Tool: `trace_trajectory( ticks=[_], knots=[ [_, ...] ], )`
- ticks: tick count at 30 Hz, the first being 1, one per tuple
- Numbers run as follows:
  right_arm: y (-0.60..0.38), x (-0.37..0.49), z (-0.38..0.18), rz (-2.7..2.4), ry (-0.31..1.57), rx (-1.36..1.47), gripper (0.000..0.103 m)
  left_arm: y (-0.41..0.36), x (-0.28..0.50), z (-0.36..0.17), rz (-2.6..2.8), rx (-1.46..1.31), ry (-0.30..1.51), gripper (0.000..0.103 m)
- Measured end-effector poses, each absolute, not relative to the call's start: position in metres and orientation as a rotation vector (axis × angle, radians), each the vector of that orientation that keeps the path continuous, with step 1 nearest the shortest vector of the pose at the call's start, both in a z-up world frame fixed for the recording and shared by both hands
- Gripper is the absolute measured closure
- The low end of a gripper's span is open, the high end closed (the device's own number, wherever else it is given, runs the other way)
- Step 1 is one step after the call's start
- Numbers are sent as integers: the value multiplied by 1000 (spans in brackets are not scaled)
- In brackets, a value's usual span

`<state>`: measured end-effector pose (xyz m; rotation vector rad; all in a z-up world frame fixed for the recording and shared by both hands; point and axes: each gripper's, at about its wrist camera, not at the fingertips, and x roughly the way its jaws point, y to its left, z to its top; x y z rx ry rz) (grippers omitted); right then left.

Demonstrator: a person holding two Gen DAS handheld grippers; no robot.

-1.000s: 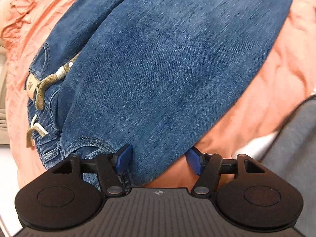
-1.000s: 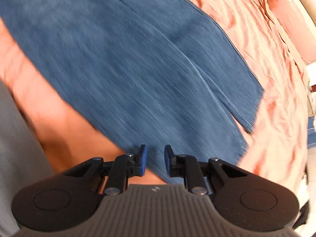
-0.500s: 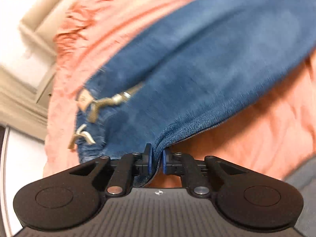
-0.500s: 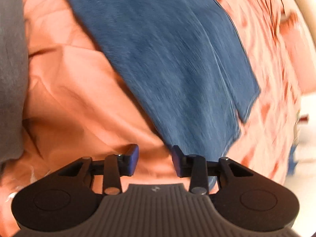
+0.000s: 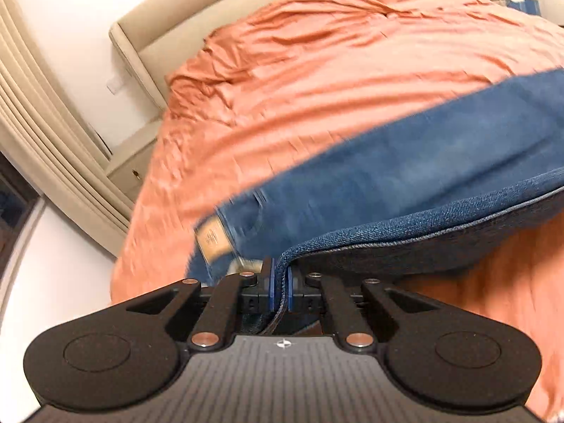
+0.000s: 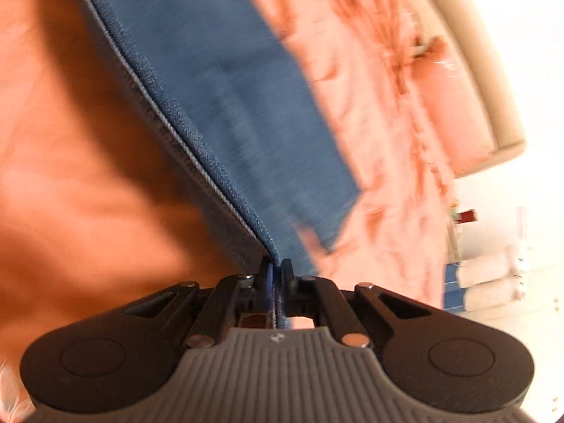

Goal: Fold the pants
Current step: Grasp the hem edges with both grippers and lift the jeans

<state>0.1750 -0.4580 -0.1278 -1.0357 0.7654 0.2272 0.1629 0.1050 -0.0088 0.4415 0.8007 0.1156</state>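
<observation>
Blue denim jeans [image 5: 405, 176] lie stretched across a bed covered by a wrinkled orange bedspread [image 5: 317, 70]. The left gripper [image 5: 280, 282] is clamped on the near seamed edge of the jeans close to the waistband, where a tan leather patch [image 5: 212, 239] shows just beside the fingers. The right gripper [image 6: 275, 278] is pinched tight on the same seamed edge farther along a leg. Between the two grips the edge is raised off the bedspread, casting a shadow beneath.

Risk, as a judgement: only a thin strip of denim sits in each grip, so a quick pull could let the heavy cloth slip free, or uneven lifting could skew the fold.

The jeans' long axis runs sideways across the bed, waistband toward the left gripper, leg hems toward the right.
</observation>
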Motion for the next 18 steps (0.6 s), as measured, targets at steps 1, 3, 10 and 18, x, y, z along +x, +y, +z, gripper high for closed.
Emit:
trace_trajectory(
  ticks=[1, 3, 10, 18],
  knots=[
    [-456, 187, -121, 206, 758, -1022, 103, 105, 174, -4, 128, 437, 796, 96],
    [-451, 214, -110, 171, 746, -1000, 103, 104, 198, 4, 161, 438, 795, 96],
    [-434, 317, -102, 76, 737, -975, 103, 112, 292, -4, 222, 418, 846, 96],
    [-418, 440, -156, 57, 848, -861, 103, 115, 379, -79, 210, 455, 952, 95]
  ],
)
